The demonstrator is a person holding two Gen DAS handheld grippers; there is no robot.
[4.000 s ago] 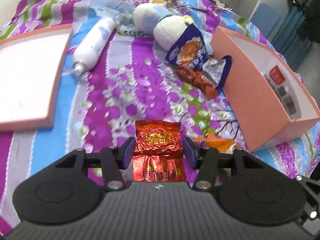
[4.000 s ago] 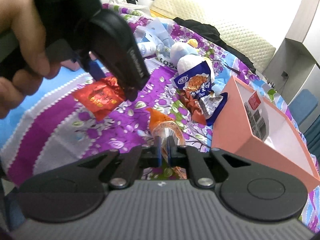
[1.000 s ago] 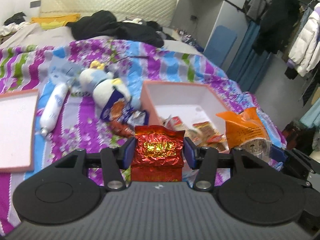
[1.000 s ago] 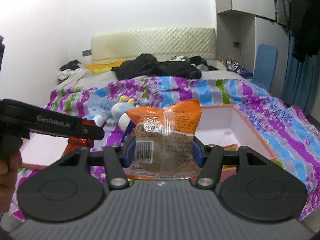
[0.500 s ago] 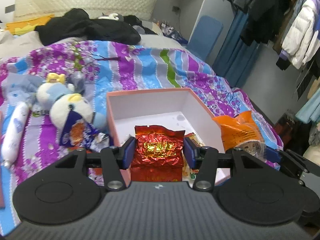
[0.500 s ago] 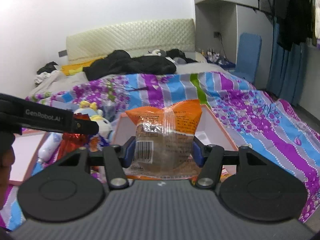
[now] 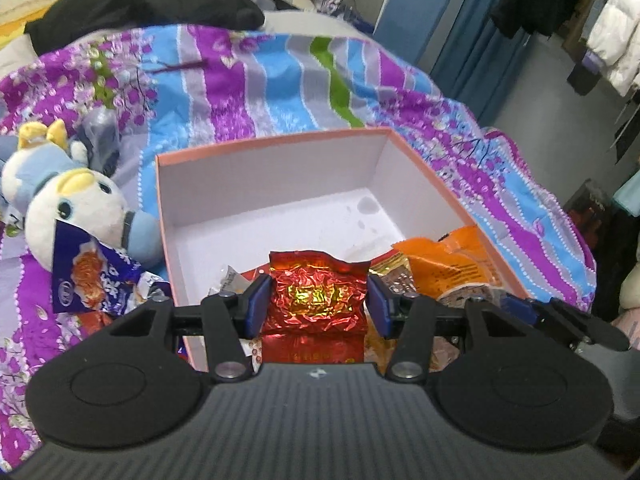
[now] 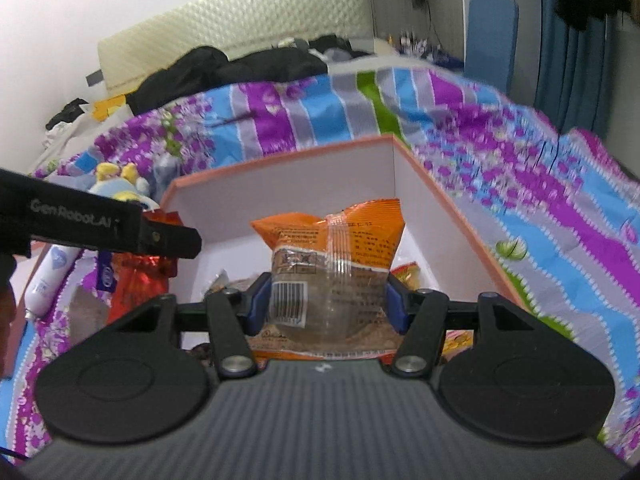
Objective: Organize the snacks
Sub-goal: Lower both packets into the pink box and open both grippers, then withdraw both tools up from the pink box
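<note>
Left wrist view: the left claw (image 7: 316,306) pinches a crinkled red foil snack packet (image 7: 317,300) between its blue pads, held over the near edge of the open salmon-pink cardboard box (image 7: 276,141) that rests on the striped purple-and-blue bedspread (image 7: 260,80). A few wrapped snacks lie at the near end of the box floor; its far half is bare. At the left, outside the box, a white-and-blue plush toy (image 7: 68,208) lies beside a dark blue snack bag (image 7: 92,280). Right wrist view: the right claw (image 8: 326,306) pinches an orange-and-clear plastic snack bag (image 8: 332,264), likewise poised above the box interior, with the left claw and its red packet at the left. The step in hand appears to be delivery of both snacks to the box; the next move calls for lowering each past the rim, then spreading the pads.
</note>
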